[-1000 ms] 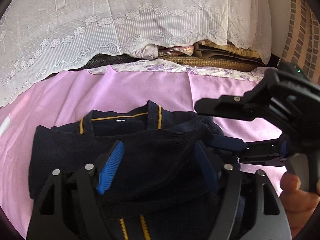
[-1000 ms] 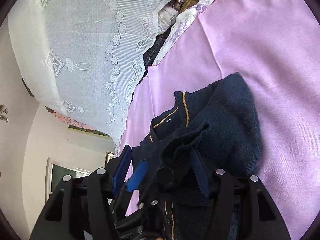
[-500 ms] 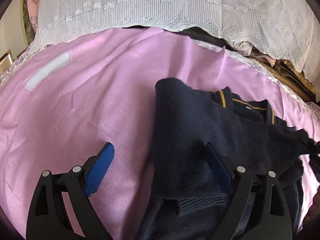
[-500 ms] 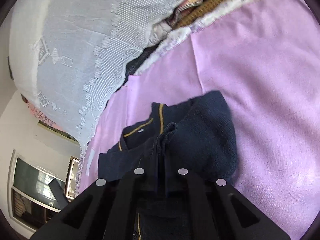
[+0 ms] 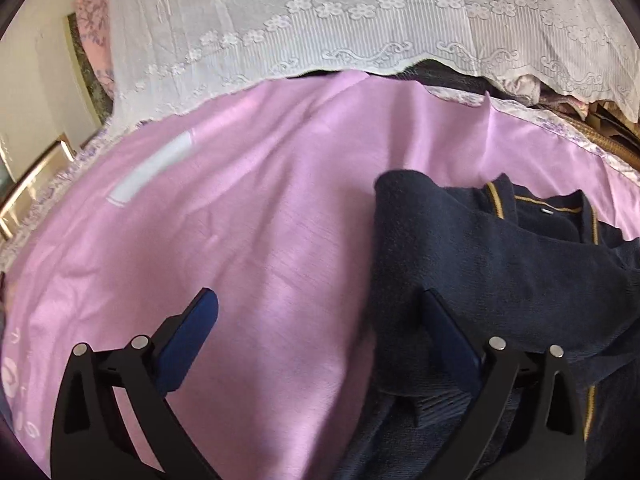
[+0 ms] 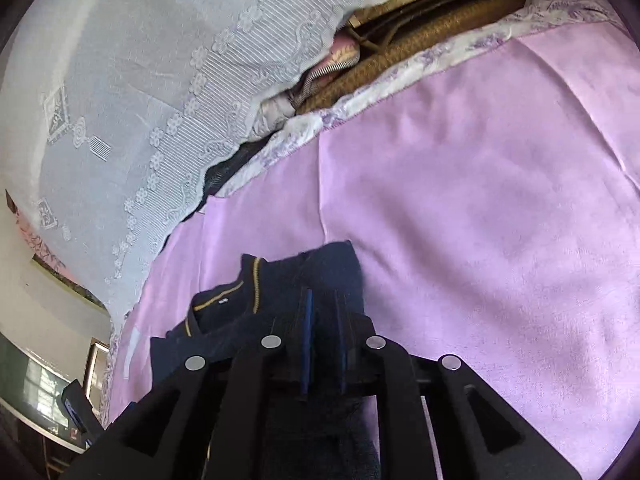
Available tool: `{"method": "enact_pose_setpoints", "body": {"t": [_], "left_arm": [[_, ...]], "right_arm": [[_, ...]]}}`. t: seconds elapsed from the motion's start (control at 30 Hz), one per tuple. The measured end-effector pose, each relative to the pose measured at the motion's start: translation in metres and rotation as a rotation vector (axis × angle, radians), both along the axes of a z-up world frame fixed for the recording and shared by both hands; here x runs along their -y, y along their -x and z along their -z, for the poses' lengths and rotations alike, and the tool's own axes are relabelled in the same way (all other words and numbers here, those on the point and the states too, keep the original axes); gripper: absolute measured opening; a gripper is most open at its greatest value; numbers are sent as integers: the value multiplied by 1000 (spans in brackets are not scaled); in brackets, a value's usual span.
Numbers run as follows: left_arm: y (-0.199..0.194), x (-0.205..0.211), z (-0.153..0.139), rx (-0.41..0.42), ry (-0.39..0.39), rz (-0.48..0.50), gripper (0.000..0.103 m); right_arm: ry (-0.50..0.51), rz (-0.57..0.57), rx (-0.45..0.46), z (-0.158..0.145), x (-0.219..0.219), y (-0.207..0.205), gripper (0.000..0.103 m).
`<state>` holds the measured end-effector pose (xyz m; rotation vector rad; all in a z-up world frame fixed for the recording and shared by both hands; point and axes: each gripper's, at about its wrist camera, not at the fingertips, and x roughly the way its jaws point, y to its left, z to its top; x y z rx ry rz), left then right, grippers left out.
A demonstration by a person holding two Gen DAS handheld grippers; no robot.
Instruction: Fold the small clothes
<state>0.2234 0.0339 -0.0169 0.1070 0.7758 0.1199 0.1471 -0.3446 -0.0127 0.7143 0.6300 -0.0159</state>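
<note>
one lace curtain (image 5: 360, 20) behind pink sheet (image 5: 260, 220)

Navy sweater (image 5: 480, 248), pink sheet (image 5: 260, 220)

Pink sheet (image 5: 280, 220) covers the bed; white lace curtain (image 5: 320, 20) hangs beyond it (woven mat (image 6: 420, 28) underneath).

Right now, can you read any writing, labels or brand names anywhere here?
None legible.
Neck label on the navy sweater: too small to read.
White patch on the pink sheet: looks blank.
White embroidered marks at the sheet's left edge: cut off and too distorted to read.
</note>
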Motion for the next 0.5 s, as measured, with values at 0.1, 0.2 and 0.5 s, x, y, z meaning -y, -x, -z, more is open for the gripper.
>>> {"method": "enact_pose_setpoints", "body": {"t": [0.1,0.2,0.5], "left_arm": [[6,1,-19,41,93,48,97],[4,25,-28,19,180,202,97],[-46,39,28,-163,202,203,99]], "right_arm": [[16,-122,28,-9,-28,-14,12],[17,-225,1,-1,-53,-36,12],[-66,-221,-112,44,-29,-58,0]]}}
